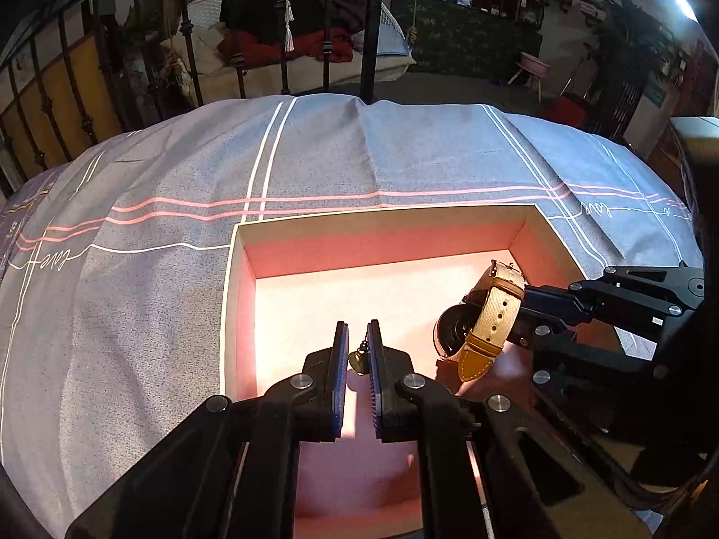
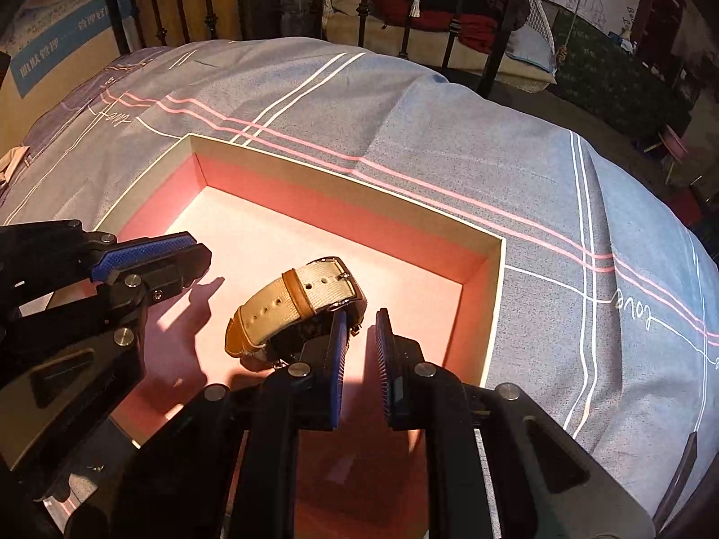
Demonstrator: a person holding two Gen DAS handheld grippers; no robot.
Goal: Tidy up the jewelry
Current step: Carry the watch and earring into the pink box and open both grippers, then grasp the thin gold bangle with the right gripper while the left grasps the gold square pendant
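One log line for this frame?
left gripper: small pendant between fingers | right gripper: open beside watch | watch: in box

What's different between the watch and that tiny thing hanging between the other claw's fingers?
The watch is far bigger than the small gold pendant. The watch lies in the pink-lined box beside the right gripper, whose fingers have a gap and do not clamp it; the pendant dangles between the left gripper's close-set fingers, above the box floor. The watch has a tan fabric strap; the pendant looks metallic. Both sit within the box's outline.
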